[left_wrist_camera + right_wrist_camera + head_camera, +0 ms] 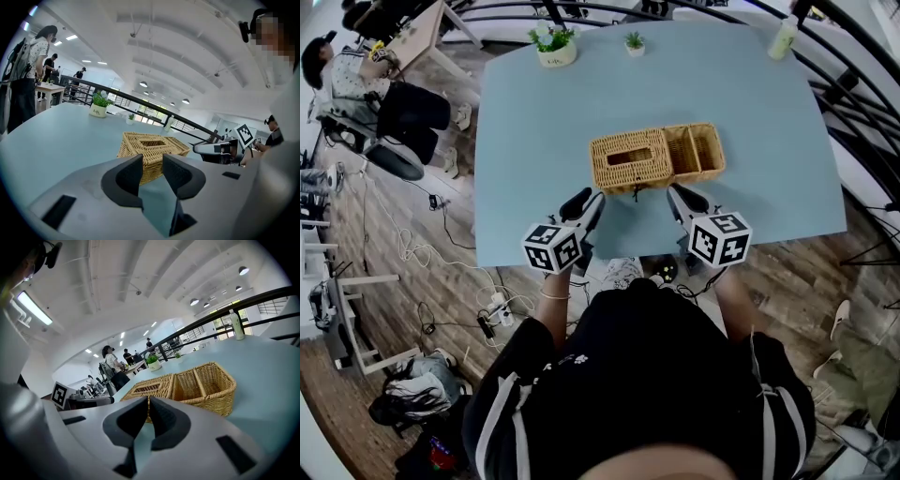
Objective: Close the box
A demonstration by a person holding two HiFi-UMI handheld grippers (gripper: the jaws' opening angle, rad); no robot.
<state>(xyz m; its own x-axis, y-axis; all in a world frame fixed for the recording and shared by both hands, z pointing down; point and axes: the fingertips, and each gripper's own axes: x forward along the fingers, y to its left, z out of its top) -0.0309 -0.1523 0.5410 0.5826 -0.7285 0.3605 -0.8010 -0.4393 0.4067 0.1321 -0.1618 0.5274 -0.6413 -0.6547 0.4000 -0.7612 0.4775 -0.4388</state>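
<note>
On smooth blue table [750, 122], rectangular woven wicker box [656, 157], left fingers [129, 176] apart, empty, right fingers [164, 420] together.

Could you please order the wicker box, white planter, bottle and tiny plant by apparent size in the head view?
1. wicker box
2. white planter and bottle, too alike to separate
3. tiny plant

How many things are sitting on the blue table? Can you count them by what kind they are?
Wicker box: 1
Potted plants: 2
Bottle: 1
Total: 4
</note>
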